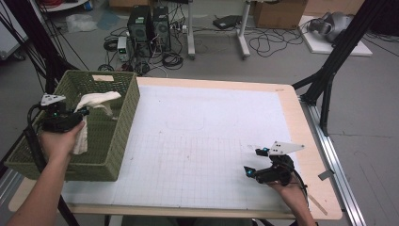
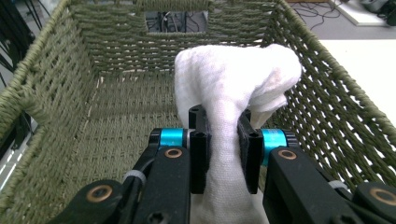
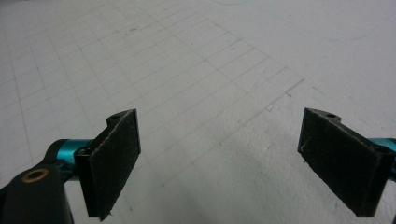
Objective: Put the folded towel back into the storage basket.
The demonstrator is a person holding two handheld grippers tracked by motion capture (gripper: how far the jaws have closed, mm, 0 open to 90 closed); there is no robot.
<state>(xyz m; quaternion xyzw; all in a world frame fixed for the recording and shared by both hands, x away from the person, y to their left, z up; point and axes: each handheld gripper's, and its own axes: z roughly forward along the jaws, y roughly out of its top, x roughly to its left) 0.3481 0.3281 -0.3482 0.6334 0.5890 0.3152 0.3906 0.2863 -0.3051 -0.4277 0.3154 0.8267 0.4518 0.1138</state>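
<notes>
White cloth (image 2: 229, 93) between left fingers (image 2: 198, 149)

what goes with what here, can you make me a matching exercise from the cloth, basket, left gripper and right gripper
Things:
1. cloth
2. basket
3. left gripper
4. right gripper

States:
a. open above the gridded mat
b. green and woven, at the table's left edge
c. white, pinched and hanging over the basket
d. shut on the cloth

Pairs: 1-c, 2-b, 3-d, 4-a
</notes>
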